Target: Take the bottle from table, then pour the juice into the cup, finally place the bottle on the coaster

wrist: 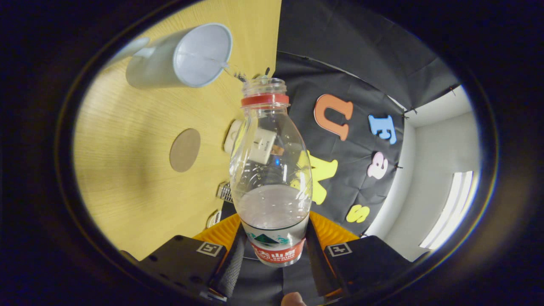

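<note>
A clear plastic bottle (272,170) with a red neck ring and no cap stands between my fingers, and my gripper (274,250) is shut on its labelled lower part. Clear liquid fills about the lower third of it. The view is rolled, so the wooden table (127,170) appears tipped on its side. Just beyond the bottle's mouth is a white cup (182,57) with a handle; a few drops hang between the mouth and the cup's rim. A round brown coaster (185,150) lies on the table, off to the side of the bottle's shoulder.
A white box-like object (233,135) sits at the table's edge behind the bottle. Small metal fittings (224,192) show lower along that edge. The black booth wall and a white room wall lie beyond the table.
</note>
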{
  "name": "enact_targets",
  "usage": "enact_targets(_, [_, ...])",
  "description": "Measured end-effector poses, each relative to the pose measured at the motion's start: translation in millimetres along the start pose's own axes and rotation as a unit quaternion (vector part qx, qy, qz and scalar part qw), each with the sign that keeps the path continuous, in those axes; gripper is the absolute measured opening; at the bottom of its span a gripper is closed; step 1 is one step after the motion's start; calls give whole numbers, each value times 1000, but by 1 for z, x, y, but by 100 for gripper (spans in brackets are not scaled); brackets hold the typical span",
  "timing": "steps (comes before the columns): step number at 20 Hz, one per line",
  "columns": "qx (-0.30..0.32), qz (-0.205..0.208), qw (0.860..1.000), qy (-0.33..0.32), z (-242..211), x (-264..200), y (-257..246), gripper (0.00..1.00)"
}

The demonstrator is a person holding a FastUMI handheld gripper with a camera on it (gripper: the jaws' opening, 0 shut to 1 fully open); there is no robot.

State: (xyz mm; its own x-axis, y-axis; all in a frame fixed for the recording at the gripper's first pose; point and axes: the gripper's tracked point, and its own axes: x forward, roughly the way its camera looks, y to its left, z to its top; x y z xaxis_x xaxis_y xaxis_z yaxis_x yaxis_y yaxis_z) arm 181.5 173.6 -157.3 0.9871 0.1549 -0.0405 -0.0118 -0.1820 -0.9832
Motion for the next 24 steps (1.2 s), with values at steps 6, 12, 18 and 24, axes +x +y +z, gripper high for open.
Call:
enact_targets(6, [-17,-6,1000,-4,5,-2,-9,75])
enact_targets(12, [-30,-14,999,-9,9,-5,-23,75])
enact_targets(18, [-49,-26,998,-11,8,-4,-36,75])
enact_targets(24, [-71,-39,997,-14,8,-1,-44,75])
